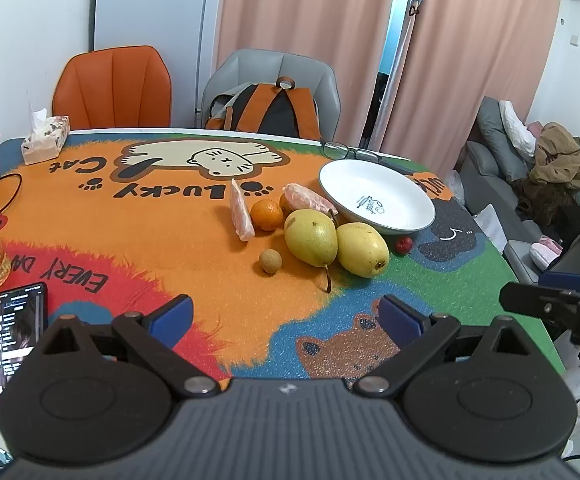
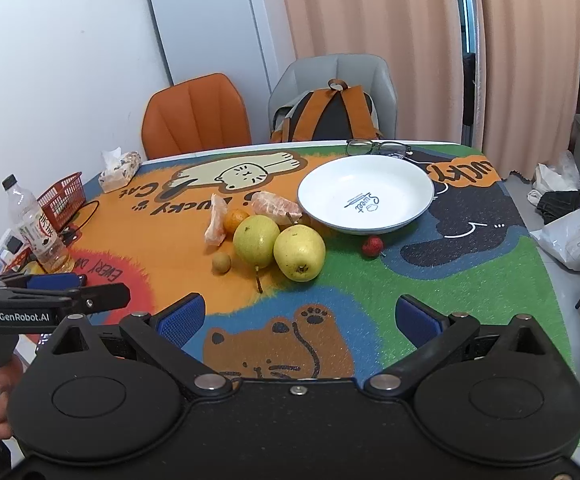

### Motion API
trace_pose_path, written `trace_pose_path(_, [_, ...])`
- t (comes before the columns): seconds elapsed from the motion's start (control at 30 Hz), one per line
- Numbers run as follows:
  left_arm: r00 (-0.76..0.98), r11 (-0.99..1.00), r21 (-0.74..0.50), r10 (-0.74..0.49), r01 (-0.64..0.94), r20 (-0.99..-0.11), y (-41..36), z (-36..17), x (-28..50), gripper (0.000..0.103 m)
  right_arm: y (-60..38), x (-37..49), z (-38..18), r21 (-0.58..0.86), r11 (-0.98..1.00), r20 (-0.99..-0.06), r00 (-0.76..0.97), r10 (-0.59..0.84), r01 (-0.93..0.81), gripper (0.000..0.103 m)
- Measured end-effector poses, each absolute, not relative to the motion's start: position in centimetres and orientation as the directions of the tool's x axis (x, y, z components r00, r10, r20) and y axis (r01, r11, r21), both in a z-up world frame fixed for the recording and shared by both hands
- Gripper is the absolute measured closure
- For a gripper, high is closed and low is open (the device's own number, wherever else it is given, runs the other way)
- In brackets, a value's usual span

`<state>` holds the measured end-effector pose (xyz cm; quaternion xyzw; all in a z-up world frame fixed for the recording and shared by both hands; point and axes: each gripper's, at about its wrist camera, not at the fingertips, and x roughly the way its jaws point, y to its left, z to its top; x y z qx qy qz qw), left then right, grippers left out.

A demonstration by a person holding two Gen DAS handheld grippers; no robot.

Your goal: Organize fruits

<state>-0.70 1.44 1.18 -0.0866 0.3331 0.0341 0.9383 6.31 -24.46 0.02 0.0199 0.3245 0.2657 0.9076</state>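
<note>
two pears lay touching side by side on the counter, just beside the near rim of the white plate, which held nothing. a small orange, two peeled citrus pieces and a longan sat left of the plate beside the pears; a red berry lay just below its rim. both the left tongs and right tongs hung spread wide, gripping nothing, well short of the plate.

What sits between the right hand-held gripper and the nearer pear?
Nothing visible. The right hand-held gripper is open, and only bare table mat lies between it and the nearer pear. The plate sits just beyond the fruit.
</note>
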Motion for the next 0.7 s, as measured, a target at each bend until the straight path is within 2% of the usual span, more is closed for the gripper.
trace_pose_path(0.7, [0.777,0.982,-0.143,0.003,-0.12,-0.63,1.59,1.15,-0.79,0.004,-24.52,6.5,0.12,0.216,0.857,-0.576,0.647,0.499,-0.469,0.0])
